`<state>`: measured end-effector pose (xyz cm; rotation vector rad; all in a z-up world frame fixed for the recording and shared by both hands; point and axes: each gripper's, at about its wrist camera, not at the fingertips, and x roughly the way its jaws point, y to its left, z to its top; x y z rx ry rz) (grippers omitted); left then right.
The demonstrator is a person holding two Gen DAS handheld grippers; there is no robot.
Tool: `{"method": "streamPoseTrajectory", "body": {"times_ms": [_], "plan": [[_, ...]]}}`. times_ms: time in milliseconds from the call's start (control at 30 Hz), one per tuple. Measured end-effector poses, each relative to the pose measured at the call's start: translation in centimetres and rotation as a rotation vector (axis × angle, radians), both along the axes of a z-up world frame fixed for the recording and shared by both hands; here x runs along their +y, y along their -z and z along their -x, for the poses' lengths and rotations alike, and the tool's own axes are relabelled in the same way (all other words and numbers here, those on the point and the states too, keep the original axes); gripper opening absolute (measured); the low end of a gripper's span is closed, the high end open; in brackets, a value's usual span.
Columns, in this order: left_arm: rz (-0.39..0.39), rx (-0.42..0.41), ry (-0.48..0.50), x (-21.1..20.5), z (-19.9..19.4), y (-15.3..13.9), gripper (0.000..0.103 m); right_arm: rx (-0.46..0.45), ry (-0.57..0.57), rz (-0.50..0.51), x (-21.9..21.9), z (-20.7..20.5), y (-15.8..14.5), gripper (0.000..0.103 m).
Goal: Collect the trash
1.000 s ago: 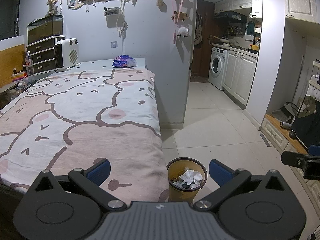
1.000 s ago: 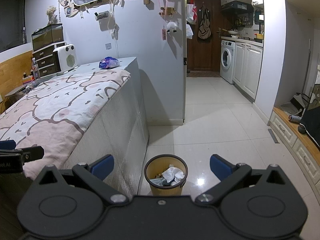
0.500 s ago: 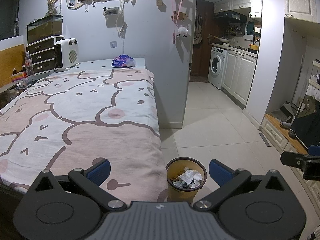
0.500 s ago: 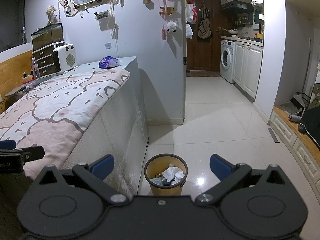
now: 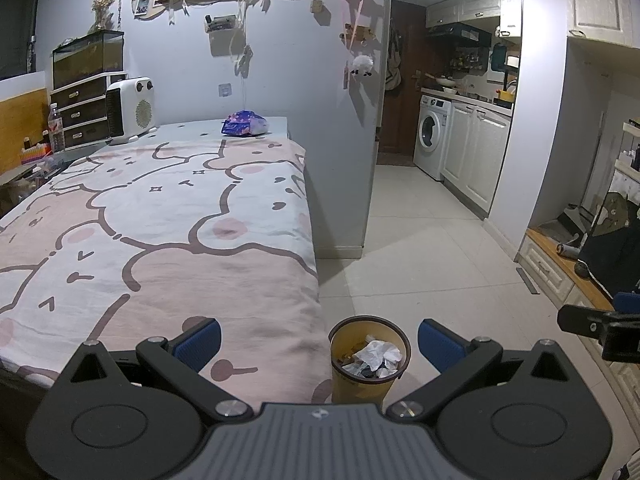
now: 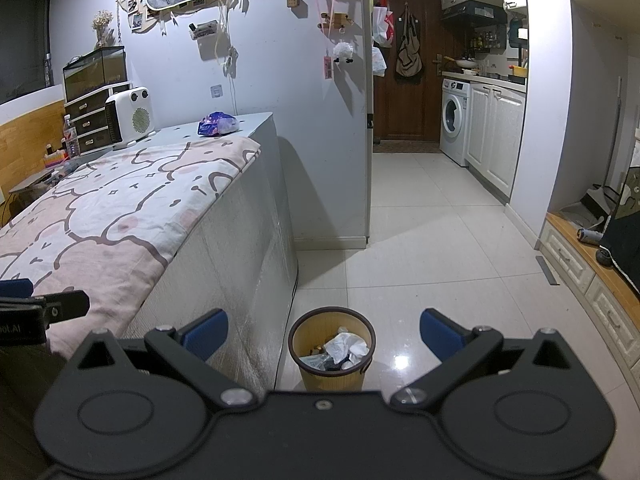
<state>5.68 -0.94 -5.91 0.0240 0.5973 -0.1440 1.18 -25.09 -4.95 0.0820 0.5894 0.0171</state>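
Left wrist view is showing the left tool (image 5: 319, 342) with its blue pads spread wide apart and gripping nothing. Between those pads, toward 12 o'clock and slightly to the right, the yellow trash bin (image 5: 368, 362) is standing on the tiled floor (image 5: 432, 248), holding crumpled white paper (image 5: 378, 354) and other scraps. From the bin, the edge of the bed (image 5: 160, 220) with its pink cartoon-print cover is sitting just beside it at 9 o'clock. Far up the bed at 11 o'clock, a purple wrapper (image 5: 244, 123) is lying on the pale surface near the wall, well apart from the tool. A white heater (image 5: 130, 109) is standing at 10 o'clock of the wrapper.

Right wrist view is showing the right tool (image 6: 323, 334) likewise spread apart and empty, with the same bin (image 6: 332, 354) sitting at 12 o'clock between its pads, the paper (image 6: 346, 347) inside. The purple wrapper (image 6: 218, 123) is lying far off at 11 o'clock. A washing machine (image 6: 454, 120) is standing at 1 o'clock in the kitchen.
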Motion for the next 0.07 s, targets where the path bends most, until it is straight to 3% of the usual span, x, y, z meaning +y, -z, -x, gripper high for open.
{"method": "streamPoseTrajectory", "body": {"times_ms": [67], "plan": [[0.0, -0.001, 0.001, -0.25, 0.06, -0.02, 0.103, 0.0, -0.001, 0.001, 0.0, 0.02, -0.01, 0.103]]}}
